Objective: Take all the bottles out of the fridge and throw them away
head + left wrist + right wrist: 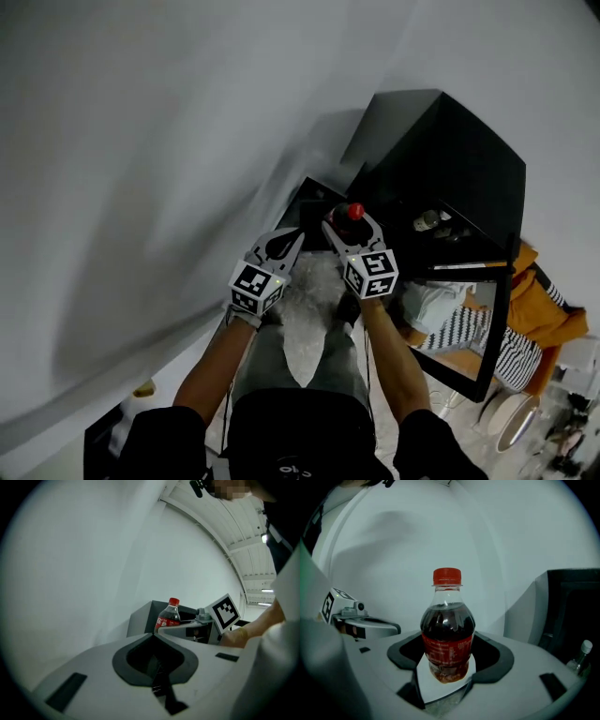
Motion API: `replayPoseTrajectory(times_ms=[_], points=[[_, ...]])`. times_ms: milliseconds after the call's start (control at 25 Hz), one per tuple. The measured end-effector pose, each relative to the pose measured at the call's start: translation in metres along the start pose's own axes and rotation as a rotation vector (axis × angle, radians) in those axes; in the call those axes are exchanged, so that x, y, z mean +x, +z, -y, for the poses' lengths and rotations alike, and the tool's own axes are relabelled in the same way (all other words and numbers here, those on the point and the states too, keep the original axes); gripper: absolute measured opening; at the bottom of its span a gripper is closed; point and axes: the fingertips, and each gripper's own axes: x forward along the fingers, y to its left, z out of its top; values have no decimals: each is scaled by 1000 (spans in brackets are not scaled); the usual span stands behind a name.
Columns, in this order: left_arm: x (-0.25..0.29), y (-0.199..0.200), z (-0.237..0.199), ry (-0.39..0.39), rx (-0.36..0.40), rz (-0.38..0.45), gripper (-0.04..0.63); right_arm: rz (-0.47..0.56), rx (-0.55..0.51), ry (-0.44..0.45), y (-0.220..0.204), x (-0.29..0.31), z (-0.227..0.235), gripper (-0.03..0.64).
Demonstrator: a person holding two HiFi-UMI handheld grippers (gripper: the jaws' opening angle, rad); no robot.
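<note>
Bottle of clear plastic, part-filled with dark cola and wearing a red cap and red label point(447, 634), stands upright between the jaws of the right hand-held gripper point(447, 667), which are clenched against its lower body from both sides. In the head view the same bottle shows only as a red cap above the right hand-held gripper's grey jaws, held in the air just in front of the left edge of the black fridge point(441, 159); in the right gripper view it has the white wall point(393, 550) behind it and the fridge's dark opening off to its right, so it is outside the cabinet. Inside that opening, low at the edge of the right gripper view, a small clear bottle with a white cap point(580, 657) stands on a shelf. The fridge's glass door point(473, 328) hangs open toward the person's right. The left hand-held gripper point(153, 635) is clenched on nothing, its two jaw tips meeting with an empty dark hollow behind them; it sits just beside the right one, to its left and near the same height, and its own view looks across at the cola bottle and the right gripper's black-and-white marker cube point(226, 612)
</note>
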Motion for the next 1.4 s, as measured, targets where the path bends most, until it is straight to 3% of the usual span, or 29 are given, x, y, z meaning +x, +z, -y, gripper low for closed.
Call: replayPoseTrajectory(times_ms=[360, 640, 920, 1160, 1400], points=[[54, -84, -32, 51, -60, -13, 6, -61, -2, 35, -83, 68, 59, 310], [93, -155, -60, 76, -87, -56, 6, -128, 27, 49, -177, 115, 85, 310], [116, -227, -95, 95, -93, -104, 6, -185, 53, 56, -268, 150, 92, 310], [121, -286, -97, 95, -120, -138, 6, -249, 60, 69, -338, 158, 90, 310], [121, -316, -100, 99, -143, -146, 6, -295, 82, 57, -383, 158, 91, 310]])
